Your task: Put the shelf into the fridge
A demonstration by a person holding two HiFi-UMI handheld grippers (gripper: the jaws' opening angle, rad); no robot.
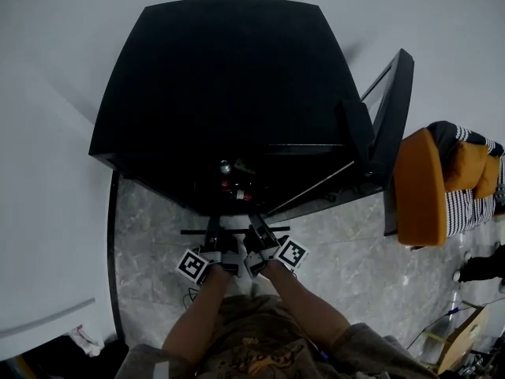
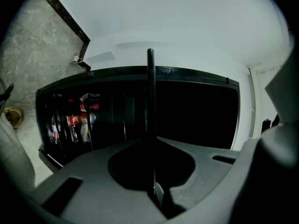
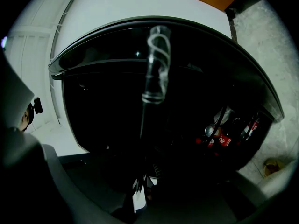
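The shelf (image 1: pixel 234 230) is a thin glass pane with a dark rim, held level just in front of the open black fridge (image 1: pixel 221 77). My left gripper (image 1: pixel 213 231) is shut on its front edge at the left, and my right gripper (image 1: pixel 257 229) is shut on it at the right. In the left gripper view the shelf (image 2: pixel 150 120) appears edge-on, a dark strip rising from the closed jaws (image 2: pixel 153 190) toward the fridge opening (image 2: pixel 196 111). The right gripper view shows the shelf (image 3: pixel 156 64) edge-on with a clear glass end, running up from the jaws (image 3: pixel 140 190).
Cola bottles (image 1: pixel 235 189) and a can stand low inside the fridge, also visible as bottles (image 2: pixel 72 122) and bottles (image 3: pixel 226 136). The fridge door (image 1: pixel 390 125) hangs open at the right. An orange chair (image 1: pixel 422 188) with striped cloth stands beyond it. The floor is grey marble (image 1: pixel 347 251).
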